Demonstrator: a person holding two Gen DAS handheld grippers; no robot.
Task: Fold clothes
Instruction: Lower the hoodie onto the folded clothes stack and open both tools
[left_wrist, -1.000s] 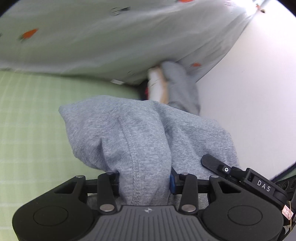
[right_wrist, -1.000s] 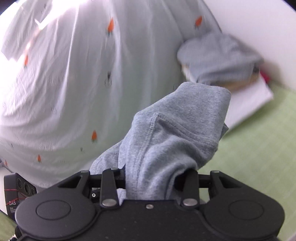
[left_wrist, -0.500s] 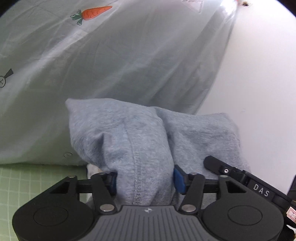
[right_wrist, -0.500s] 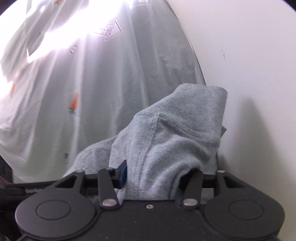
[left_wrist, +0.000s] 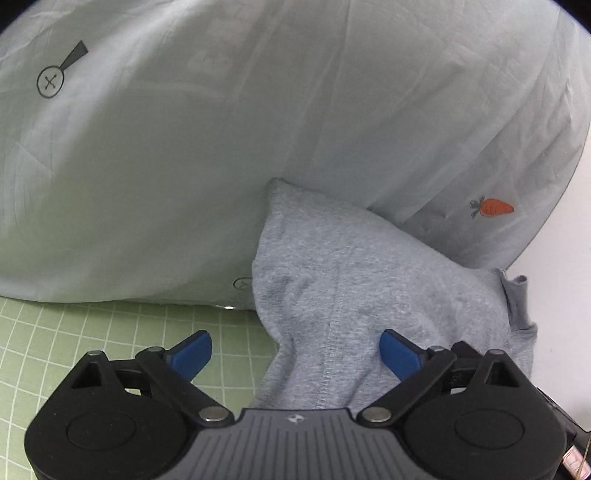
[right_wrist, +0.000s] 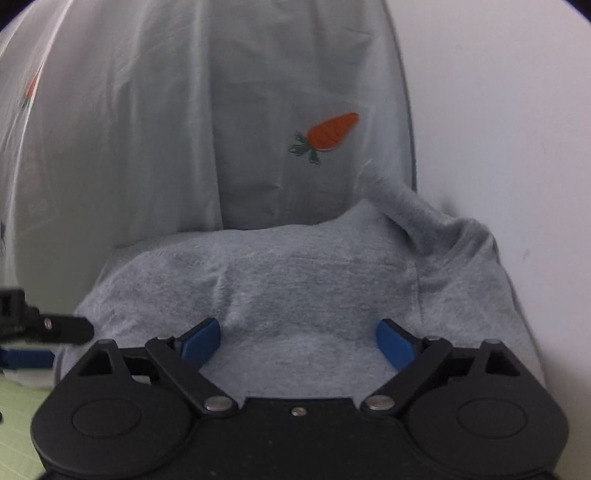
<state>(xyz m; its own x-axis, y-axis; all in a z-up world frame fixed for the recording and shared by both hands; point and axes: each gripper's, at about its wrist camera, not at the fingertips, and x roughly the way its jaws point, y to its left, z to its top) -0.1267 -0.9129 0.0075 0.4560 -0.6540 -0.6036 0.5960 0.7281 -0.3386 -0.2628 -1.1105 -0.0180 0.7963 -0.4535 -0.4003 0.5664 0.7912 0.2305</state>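
Green gridded surface (left_wrist: 92, 332) lower left, carrot-print sheet (left_wrist: 258, 129) behind | left gripper (left_wrist: 295, 345): fingers just spread wide, grey garment (left_wrist: 351, 288) loose between them, hem seam running up frame | right gripper (right_wrist: 297, 341): fingers just opened, garment (right_wrist: 295, 280) lying crosswise ahead, unpinched | both equally near; next: withdraw

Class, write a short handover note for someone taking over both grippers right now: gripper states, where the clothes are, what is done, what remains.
Left gripper: jaws have just opened; grey garment lies between them, unpressed.
Right gripper: jaws also just opened, same garment between them, released.
Garment: bundled against the carrot-print cloth, by the white wall, at the green grid mat's edge.
Done: garment set down.
Left: withdraw both grippers; whether more clothes wait is not visible.
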